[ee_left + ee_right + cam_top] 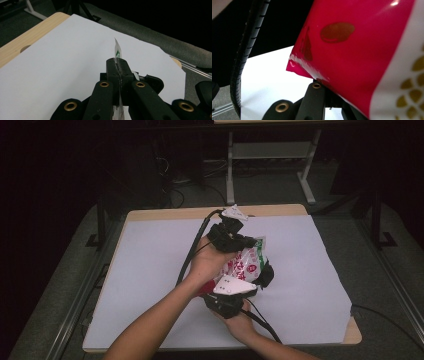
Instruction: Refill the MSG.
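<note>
A snack bag (pixel 247 260), white with red and green print, hangs above the middle of the table between both grippers. My left gripper (pixel 244 241) is at the bag's far top edge. In the left gripper view its jaws (pixel 119 62) are pressed together on a thin strip of the bag (pixel 117 50) that sticks up between them. My right gripper (pixel 252 287) holds the near lower side. In the right gripper view the red glossy bag (pixel 352 50) lies right over the jaws, and its crimped seam runs down into them, so the tips are hidden.
A white paper sheet (pixel 150 270) covers the wooden table (pixel 165 213), which has a round hole (pixel 25 47) near one corner. A ribbed black cable (pixel 244 50) hangs close by the right gripper. Another table's metal legs (pixel 270 150) stand behind on the grey floor.
</note>
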`<state>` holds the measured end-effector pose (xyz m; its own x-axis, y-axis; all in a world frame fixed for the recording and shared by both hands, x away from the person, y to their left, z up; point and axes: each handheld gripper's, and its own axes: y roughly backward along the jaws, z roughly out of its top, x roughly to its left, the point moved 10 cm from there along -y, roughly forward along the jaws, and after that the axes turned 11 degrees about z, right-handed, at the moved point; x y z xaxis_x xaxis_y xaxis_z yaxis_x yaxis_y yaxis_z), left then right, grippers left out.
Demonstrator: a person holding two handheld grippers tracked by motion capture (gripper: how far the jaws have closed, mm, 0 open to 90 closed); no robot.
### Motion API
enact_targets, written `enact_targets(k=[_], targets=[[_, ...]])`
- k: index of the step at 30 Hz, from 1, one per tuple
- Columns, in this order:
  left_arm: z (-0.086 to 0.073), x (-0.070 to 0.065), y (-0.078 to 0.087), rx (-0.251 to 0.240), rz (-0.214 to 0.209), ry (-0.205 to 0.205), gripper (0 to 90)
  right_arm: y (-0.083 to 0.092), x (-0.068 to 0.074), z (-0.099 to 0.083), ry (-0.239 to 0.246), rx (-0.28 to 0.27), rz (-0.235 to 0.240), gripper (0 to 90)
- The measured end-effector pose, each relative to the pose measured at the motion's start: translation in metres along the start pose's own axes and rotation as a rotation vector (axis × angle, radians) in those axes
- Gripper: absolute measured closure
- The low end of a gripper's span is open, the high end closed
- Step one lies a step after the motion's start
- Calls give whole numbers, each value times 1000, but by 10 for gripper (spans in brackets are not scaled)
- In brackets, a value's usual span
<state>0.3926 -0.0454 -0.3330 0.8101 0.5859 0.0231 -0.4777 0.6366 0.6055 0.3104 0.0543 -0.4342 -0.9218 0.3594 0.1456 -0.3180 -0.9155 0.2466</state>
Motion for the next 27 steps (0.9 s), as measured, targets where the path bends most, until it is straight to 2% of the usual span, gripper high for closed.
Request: enact_targets(k=[4,10,27], targets=[[-1,1,-2,3,2,13,900,-1,0,-2,-12,2,5,899],[-1,-1,-2,-1,5,5,900,0,-1,-3,-17,3,0,899],[-1,-1,3,-31,-58,64,900,0,-1,-6,-13,6,5,899]])
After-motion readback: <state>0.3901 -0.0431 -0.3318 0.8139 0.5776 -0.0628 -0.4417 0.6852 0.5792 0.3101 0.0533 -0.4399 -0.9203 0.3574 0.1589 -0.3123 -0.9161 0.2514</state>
